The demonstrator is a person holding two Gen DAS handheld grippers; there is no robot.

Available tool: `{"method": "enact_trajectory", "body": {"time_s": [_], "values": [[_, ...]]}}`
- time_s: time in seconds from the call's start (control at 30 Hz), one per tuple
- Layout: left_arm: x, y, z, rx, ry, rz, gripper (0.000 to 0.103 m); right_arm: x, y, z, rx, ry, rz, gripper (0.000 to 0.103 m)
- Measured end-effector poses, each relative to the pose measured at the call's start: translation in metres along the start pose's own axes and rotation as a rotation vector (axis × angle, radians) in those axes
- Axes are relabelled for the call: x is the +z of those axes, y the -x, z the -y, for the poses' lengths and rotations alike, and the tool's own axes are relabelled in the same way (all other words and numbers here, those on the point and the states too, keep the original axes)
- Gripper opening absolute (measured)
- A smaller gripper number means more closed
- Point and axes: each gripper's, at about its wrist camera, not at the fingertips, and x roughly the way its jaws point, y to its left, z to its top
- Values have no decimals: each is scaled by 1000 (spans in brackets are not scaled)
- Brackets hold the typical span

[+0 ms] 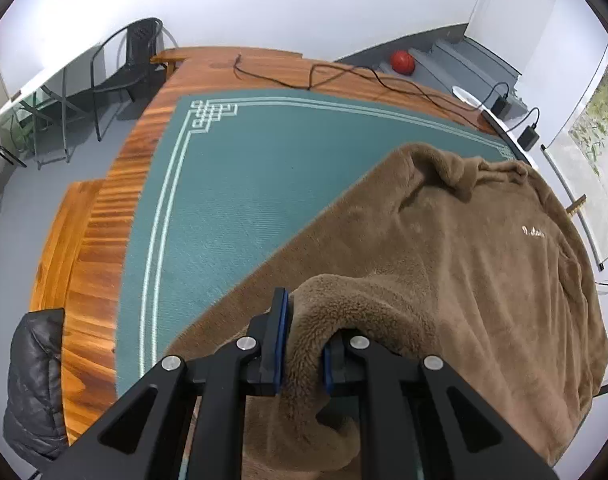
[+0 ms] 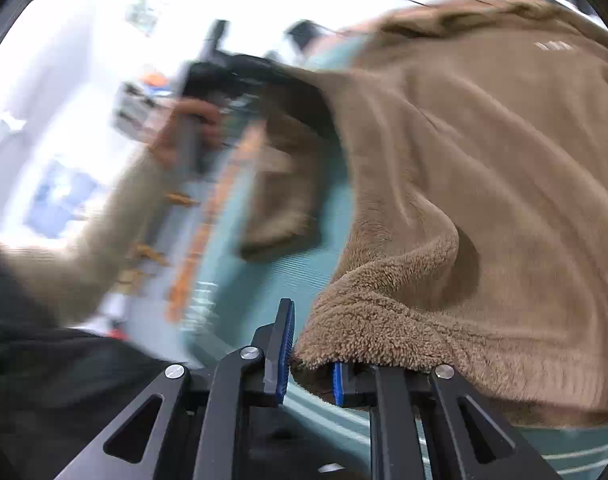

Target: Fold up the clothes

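A brown fleece garment [image 1: 464, 260] with small white lettering on the chest lies spread on a green mat [image 1: 232, 200]. My left gripper [image 1: 304, 344] is shut on a bunched fold of its edge, the fleece squeezed between the blue pads. In the blurred right wrist view, my right gripper [image 2: 312, 356] is shut on another edge of the same brown fleece garment [image 2: 484, 160], lifted off the mat [image 2: 272, 280]. A hand [image 2: 184, 128] in a beige sleeve holds the left gripper at the garment's far corner there.
The mat lies on a wooden table [image 1: 88, 248] with black cables [image 1: 344, 76] and chargers along its far edge. A dark padded jacket [image 1: 32, 384] sits at the near left. A black chair [image 1: 124, 64] and a red ball [image 1: 403, 62] stand beyond the table.
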Motion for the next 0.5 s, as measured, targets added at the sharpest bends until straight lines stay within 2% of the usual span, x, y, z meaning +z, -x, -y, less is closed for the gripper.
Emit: {"method": "enact_trajectory", "body": {"time_s": [0.17, 0.3, 0.37, 0.43, 0.5], "values": [[12, 14, -12, -29, 56, 30, 17, 26, 31, -32, 253, 76, 36, 19], [21, 26, -17, 3, 52, 78, 17, 40, 30, -39, 433, 93, 47, 19], [26, 29, -21, 24, 51, 95, 17, 40, 14, -37, 493, 92, 13, 19], [28, 27, -28, 47, 55, 99, 18, 33, -10, -34, 513, 95, -43, 19], [29, 23, -35, 69, 54, 99, 26, 24, -37, -29, 528, 86, -130, 19]]}}
